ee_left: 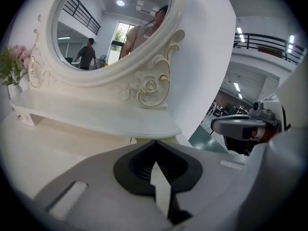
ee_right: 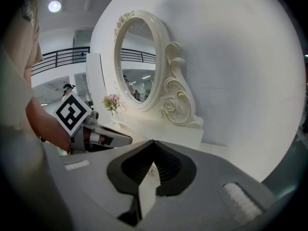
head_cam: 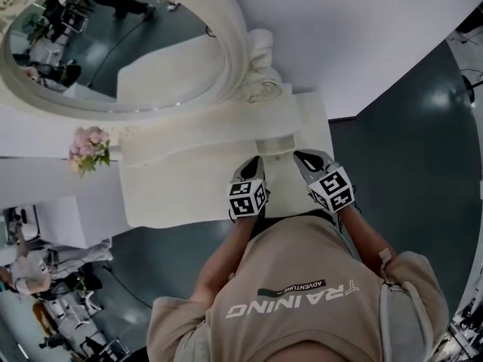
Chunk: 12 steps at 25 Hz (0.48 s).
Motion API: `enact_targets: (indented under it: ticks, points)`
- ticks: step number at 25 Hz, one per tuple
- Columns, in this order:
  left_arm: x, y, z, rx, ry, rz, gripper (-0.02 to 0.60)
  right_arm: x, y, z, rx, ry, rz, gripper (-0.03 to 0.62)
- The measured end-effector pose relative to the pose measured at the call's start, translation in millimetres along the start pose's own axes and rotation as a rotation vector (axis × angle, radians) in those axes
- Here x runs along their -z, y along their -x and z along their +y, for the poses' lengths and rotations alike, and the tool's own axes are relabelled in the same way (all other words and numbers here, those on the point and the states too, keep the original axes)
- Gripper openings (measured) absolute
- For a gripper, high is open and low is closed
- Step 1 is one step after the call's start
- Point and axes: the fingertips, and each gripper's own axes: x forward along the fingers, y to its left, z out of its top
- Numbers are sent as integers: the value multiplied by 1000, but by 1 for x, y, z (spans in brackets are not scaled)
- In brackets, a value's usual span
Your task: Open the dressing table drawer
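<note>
The white dressing table (head_cam: 189, 191) with an oval mirror (head_cam: 113, 44) lies below me; its top (ee_left: 57, 148) and carved mirror frame (ee_right: 173, 105) fill both gripper views. I cannot make out a drawer front or handle. My left gripper (head_cam: 256, 161) hovers over the right part of the tabletop, and its tips (ee_left: 154, 142) meet with nothing between them. My right gripper (head_cam: 297, 156) is beside it near the table's right end, its tips (ee_right: 153, 142) also together and empty. Each gripper shows in the other's view: the left gripper (ee_right: 96, 134) and the right gripper (ee_left: 243, 127).
A vase of pink flowers (head_cam: 89, 149) stands on the shelf at the left, under the mirror. A white wall (head_cam: 355, 36) backs the table. Grey floor (head_cam: 411, 179) lies to the right. A person (head_cam: 34, 266) sits at the lower left among equipment.
</note>
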Motion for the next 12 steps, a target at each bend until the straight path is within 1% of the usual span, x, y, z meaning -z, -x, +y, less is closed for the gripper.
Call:
enact_targets:
  ticks: [3,5,9,12]
  points:
    - [-30,17,-6,32,7,-78,14,-17,3,3,9,24,-24,3]
    - [-54,29,-11,52,-7,-137,14,-31,6,3,13,40,-41,3]
    - [-95,54,-10,63,-64,-234,15,-59,11,9,16,87,-71,3]
    - [-118,67,-5,45,-134,-280,15,-79,14,17,10,145,-93,2]
